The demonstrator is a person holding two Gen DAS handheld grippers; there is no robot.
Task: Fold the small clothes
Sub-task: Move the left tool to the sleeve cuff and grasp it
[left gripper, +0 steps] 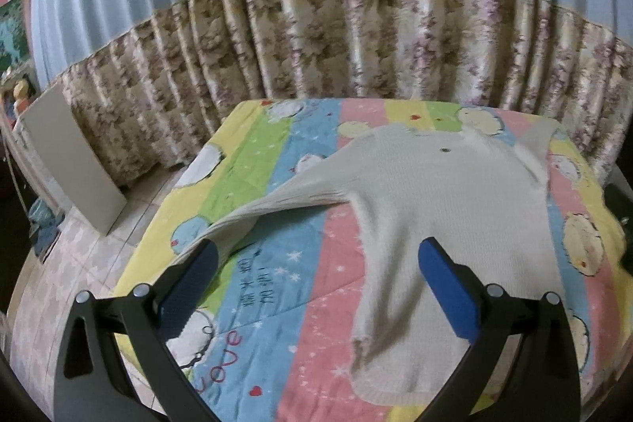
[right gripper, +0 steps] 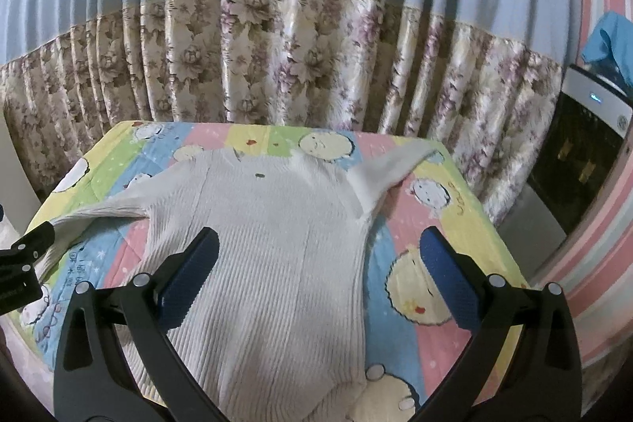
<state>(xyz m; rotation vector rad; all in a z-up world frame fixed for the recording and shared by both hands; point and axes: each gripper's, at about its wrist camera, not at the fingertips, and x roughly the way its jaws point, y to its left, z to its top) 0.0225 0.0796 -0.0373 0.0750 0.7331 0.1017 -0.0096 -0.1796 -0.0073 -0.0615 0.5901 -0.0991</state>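
Observation:
A small cream ribbed sweater lies spread on a colourful striped quilt, neck away from me. It also shows in the right wrist view. Its left sleeve stretches out to the left, its end next to my left finger. Its right sleeve points up to the right. My left gripper is open above the quilt by the sweater's left side. My right gripper is open over the sweater's body. The left gripper also shows at the left edge of the right wrist view.
Blue and floral curtains hang behind the quilt-covered surface. A white board leans at the left above a tiled floor. A dark appliance with blue cloth on it stands at the right.

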